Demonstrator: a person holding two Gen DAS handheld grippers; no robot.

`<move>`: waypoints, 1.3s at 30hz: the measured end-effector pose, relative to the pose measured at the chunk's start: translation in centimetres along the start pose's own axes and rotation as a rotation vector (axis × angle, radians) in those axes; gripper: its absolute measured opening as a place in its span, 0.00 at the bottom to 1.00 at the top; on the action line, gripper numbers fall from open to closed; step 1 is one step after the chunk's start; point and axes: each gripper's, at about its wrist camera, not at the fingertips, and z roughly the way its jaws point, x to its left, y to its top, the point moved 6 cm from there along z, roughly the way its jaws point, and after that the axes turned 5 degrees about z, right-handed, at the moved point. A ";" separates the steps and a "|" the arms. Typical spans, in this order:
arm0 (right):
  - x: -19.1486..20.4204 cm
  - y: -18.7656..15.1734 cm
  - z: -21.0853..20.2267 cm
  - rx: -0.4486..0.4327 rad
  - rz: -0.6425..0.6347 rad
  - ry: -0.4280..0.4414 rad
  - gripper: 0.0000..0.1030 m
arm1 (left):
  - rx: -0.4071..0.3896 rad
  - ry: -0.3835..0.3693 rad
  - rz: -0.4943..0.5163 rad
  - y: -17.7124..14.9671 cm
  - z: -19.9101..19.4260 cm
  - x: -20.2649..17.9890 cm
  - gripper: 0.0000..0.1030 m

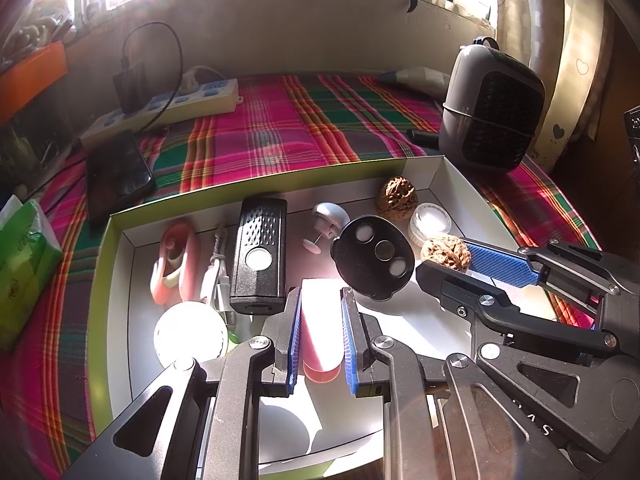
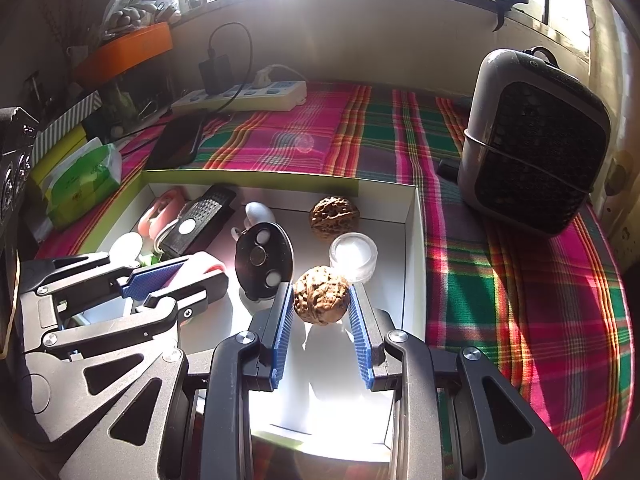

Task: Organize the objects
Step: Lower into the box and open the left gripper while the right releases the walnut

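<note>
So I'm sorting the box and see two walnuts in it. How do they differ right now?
The near walnut is pinched between the blue pads of the right hand-held gripper; the far walnut lies free by the box's back wall. The near walnut sits beside the small clear jar on the gripper's side, the far walnut beyond that jar. The near walnut looks paler in the sun, the far walnut darker. Both are whole, wrinkled and brown.

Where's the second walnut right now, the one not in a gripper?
The loose walnut lies in the box's far right corner, just behind the small clear jar. The right gripper holds the other walnut.
</note>
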 end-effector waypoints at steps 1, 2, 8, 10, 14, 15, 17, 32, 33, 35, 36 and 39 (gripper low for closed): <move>0.0 0.0 0.0 0.000 0.001 0.000 0.29 | 0.000 -0.003 -0.003 0.0 0.0 0.0 0.16; 0.0 0.0 0.0 0.000 0.002 0.000 0.29 | 0.001 -0.006 -0.004 0.0 0.0 0.0 0.16; -0.1 0.0 -0.2 -0.006 0.004 -0.008 0.29 | 0.001 -0.009 -0.007 0.0 0.0 0.0 0.18; -0.1 0.0 -0.2 -0.008 0.005 -0.011 0.29 | 0.002 -0.006 -0.007 0.0 0.0 0.0 0.19; -0.2 0.0 -0.3 -0.010 0.007 -0.013 0.29 | 0.003 -0.002 -0.009 0.0 0.0 0.2 0.22; -0.2 0.0 -0.3 -0.010 0.008 -0.013 0.29 | 0.003 0.000 -0.010 0.0 0.0 0.2 0.23; -0.3 0.0 -0.4 -0.012 0.010 -0.013 0.29 | 0.004 0.002 -0.011 -0.1 0.0 0.2 0.24; 0.0 -0.4 -1.9 -0.036 0.032 -0.008 0.41 | -0.019 0.026 -0.032 -0.5 -1.8 0.6 0.27; 0.0 -0.4 -2.0 -0.039 0.033 -0.009 0.41 | -0.020 0.027 -0.034 -0.6 -2.0 0.6 0.27; 0.0 -0.5 -2.3 -0.043 0.035 -0.007 0.44 | -0.025 0.028 -0.037 -0.8 -2.4 0.6 0.27; 0.1 -0.6 -2.5 -0.046 0.036 -0.006 0.44 | -0.026 0.031 -0.038 -0.9 -2.6 0.6 0.27; 0.4 -0.7 -3.0 -0.053 0.034 -0.006 0.44 | -0.041 0.044 -0.033 -1.2 -3.4 0.5 0.27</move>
